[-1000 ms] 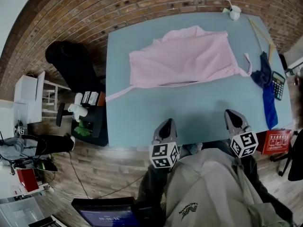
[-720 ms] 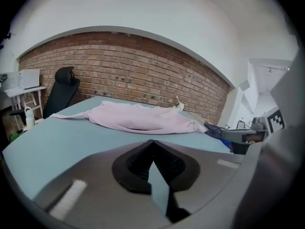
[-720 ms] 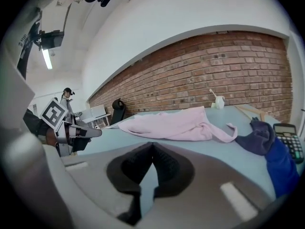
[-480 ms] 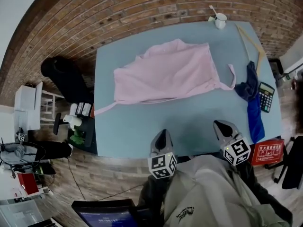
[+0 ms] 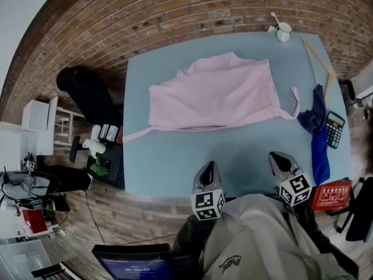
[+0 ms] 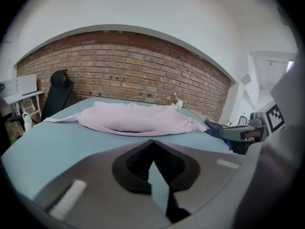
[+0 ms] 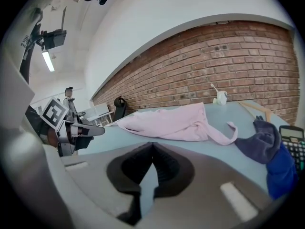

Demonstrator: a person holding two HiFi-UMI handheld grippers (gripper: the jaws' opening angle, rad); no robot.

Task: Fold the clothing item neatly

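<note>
A pink garment (image 5: 213,93) lies loosely bunched on the far half of the blue-grey table (image 5: 233,156), with thin straps trailing off its left and right ends. It also shows in the left gripper view (image 6: 136,119) and the right gripper view (image 7: 169,120). My left gripper (image 5: 208,171) hovers at the table's near edge, shut and empty. At the same edge, further right, my right gripper (image 5: 278,159) is also shut and holds nothing. Both stand well short of the garment.
A dark blue cloth (image 5: 317,130) and a calculator (image 5: 334,129) lie at the table's right side, with a wooden stick (image 5: 317,57) and a white cup (image 5: 283,31) at the far right corner. A black chair (image 5: 87,92) stands left of the table. A red box (image 5: 333,195) sits at right.
Both grippers have shifted slightly along the table's near edge and the head view has swung. The garment has not moved on the table.
</note>
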